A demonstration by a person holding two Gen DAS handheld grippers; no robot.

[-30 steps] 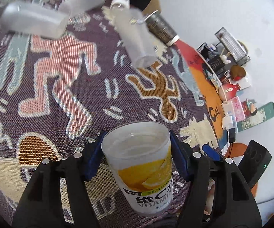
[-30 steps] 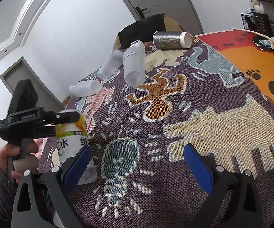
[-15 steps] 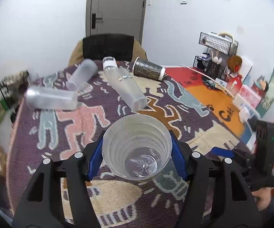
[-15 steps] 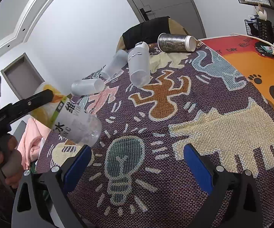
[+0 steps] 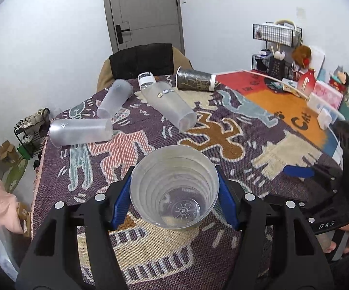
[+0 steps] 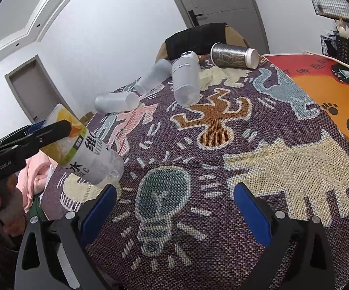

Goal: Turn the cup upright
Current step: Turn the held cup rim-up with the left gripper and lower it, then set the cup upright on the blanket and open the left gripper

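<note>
In the left wrist view the left gripper (image 5: 174, 200) fills the lower centre of the frame, its blue pads (image 5: 120, 201) pressed against both sides of a clear cup (image 5: 174, 189), so it is clamped on the cup. The cup's mouth faces the camera and its ribbed inside and wheel-patterned bottom show. In the right wrist view the same cup (image 6: 87, 152) sits at centre left, held in the air above the near left edge of the cloth (image 6: 222, 169), tilted with its base pointing down and to the right and its yellow lemon label up by the black finger of the left gripper (image 6: 53, 130). The right gripper (image 6: 174, 210) is at the bottom of its own view, jaws wide apart with nothing between them, hovering over the lightbulb figure on the cloth. Toward the top of the left view four more vessels lie on their sides: a frosted tumbler (image 5: 81, 132) at centre left, a second frosted tumbler (image 5: 115, 97) above it, a bottle (image 5: 166, 101) with a white cap at upper centre, and a dark patterned cup (image 5: 195, 79) just right of the bottle's cap. A wire rack (image 5: 277, 33) stands at upper right.
</note>
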